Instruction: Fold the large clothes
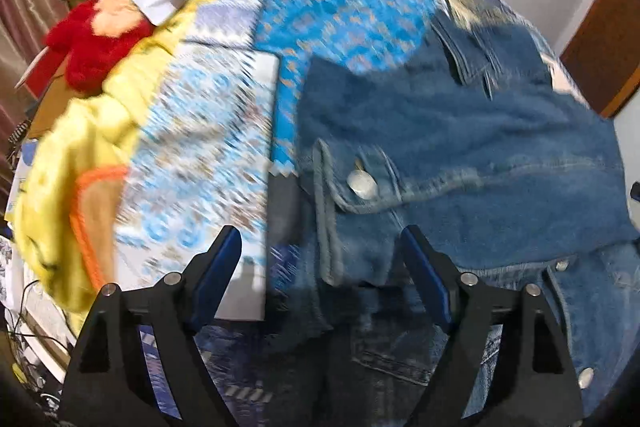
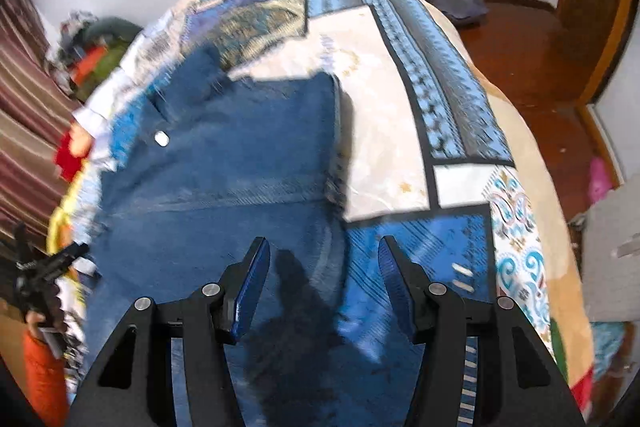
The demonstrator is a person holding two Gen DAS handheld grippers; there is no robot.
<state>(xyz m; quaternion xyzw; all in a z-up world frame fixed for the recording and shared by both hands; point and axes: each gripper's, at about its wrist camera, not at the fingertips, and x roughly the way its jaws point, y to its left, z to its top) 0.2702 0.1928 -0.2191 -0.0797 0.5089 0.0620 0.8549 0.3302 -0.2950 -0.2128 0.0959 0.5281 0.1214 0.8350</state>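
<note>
Denim jacket lies on the patchwork bedspread just ahead of both grippers, left gripper and right gripper open and seemingly empty through blur, left nearer its buttoned edge

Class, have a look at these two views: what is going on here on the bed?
A person with a two-finger gripper in each hand is folding a blue denim jacket spread on a bed's blue patchwork quilt. Both the left gripper and the right gripper hover over the denim with jaws apart and nothing clamped between them. One part of the jacket already lies folded over the body. A yellow blanket and a red plush toy lie beside it.
</note>
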